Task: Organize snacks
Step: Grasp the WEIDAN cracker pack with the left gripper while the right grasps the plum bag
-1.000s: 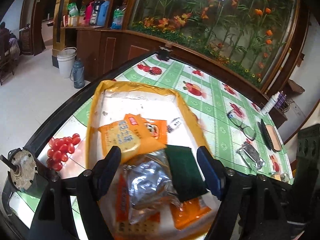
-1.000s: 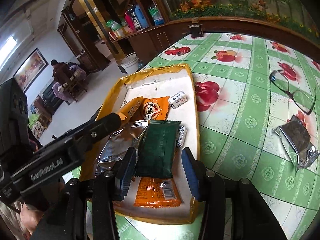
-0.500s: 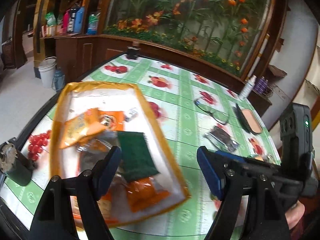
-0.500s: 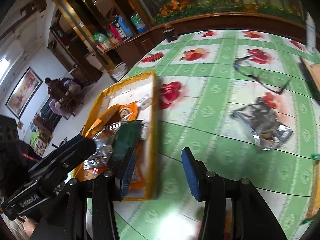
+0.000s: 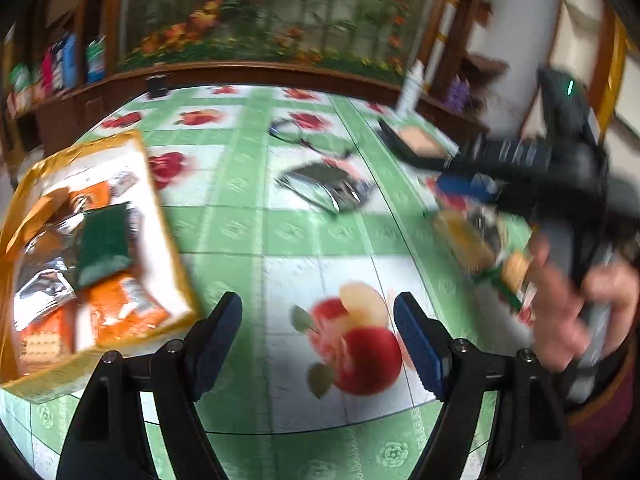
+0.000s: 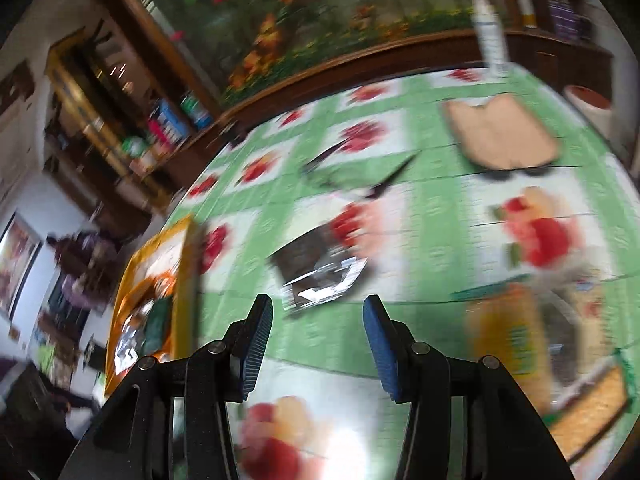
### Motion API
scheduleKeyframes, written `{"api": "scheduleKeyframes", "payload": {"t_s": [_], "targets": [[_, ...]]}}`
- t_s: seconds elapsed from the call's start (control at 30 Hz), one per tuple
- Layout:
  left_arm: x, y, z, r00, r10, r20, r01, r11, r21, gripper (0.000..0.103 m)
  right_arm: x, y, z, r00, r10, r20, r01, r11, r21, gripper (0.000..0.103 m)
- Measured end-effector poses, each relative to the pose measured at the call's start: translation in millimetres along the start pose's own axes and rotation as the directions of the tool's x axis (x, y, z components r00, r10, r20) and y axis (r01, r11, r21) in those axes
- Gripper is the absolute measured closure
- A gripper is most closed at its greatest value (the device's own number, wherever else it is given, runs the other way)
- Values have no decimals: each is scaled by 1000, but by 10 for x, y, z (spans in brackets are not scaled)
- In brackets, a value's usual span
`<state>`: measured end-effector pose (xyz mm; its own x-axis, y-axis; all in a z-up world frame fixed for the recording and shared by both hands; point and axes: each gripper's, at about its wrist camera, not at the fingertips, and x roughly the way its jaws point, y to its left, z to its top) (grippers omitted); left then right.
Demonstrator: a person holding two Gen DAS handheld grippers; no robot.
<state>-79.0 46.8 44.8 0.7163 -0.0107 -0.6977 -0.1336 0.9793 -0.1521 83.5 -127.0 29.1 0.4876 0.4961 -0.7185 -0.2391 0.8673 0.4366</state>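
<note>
Hovering over the green fruit-print tablecloth [image 5: 280, 240], the left gripper [image 5: 318, 344] is seen with its 2 blue-padded jaws spread wide and nothing between them; only a printed apple lies below the gap. In the right wrist view the right gripper [image 6: 318, 350] is held with its jaws parted at a moderate width, also empty, above bare cloth. In the left wrist view the right gripper's dark body is seen at the right edge, gripped by a hand [image 5: 560, 300]. Just ahead of the right gripper a silver-and-black foil packet [image 6: 320, 276] lies flat on the cloth; the same packet appears in the left view near the table's middle. To the right of the right gripper a loose cluster of snack packs [image 6: 532, 332], yellow, green and dark, is spread on the cloth, too blurred to tell apart. At the left of the table a yellow-rimmed tray [image 5: 168, 216] holds the gathered snacks: a dark green packet [image 5: 102, 244] lying on silver foil bags and orange packets [image 5: 120, 308]. Farther back a pair of glasses [image 6: 360, 172] lies on the cloth, beyond it a tan flat case [image 6: 500, 136], and at the far edge a white bottle [image 6: 490, 32] stands upright.
</note>
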Motion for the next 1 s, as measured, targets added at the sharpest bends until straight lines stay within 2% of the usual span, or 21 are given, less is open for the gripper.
{"api": "scheduleKeyframes", "payload": {"t_s": [0.1, 0.13, 0.27, 0.33, 0.47, 0.53, 0.63, 0.73, 0.83, 1.0], "targets": [[106, -82, -59, 1000, -5, -29, 6, 1000, 17, 26, -284, -249, 70, 995, -51, 83, 50, 999, 22, 49], [137, -96, -78, 999, -10, -40, 11, 1000, 17, 26, -354, -322, 90, 992, -76, 100, 74, 997, 25, 42], [170, -110, -89, 998, -18, -54, 19, 1000, 15, 26, -571, -739, 120, 976, -169, 134, 161, 984, 69, 38], [218, -94, -87, 997, -26, -76, 27, 1000, 9, 26, -596, -948, 112, 972, -206, 115, 196, 976, 92, 38], [248, -58, -84, 996, -34, -87, 33, 999, -14, 26, -429, -1146, 42, 970, -241, 5, 240, 967, 90, 38], [243, -62, -92, 996, -33, -86, 32, 999, -12, 26, -350, -1170, 9, 955, -296, -27, 298, 951, 80, 33], [235, -78, -96, 996, -35, -81, 35, 999, -6, 26, -248, -1174, -6, 943, -330, -43, 332, 941, 67, 33], [223, -66, -98, 996, -39, -75, 39, 999, -13, 26, -176, -1162, -58, 926, -375, -53, 377, 926, 30, 40], [200, -56, -101, 997, -39, -64, 38, 999, -16, 26, -168, -1114, -87, 932, -360, -42, 361, 932, 14, 46], [142, -43, -110, 998, -40, -40, 40, 999, -22, 26, -50, -753, -228, 949, -311, -58, 306, 949, -79, 47]]}}
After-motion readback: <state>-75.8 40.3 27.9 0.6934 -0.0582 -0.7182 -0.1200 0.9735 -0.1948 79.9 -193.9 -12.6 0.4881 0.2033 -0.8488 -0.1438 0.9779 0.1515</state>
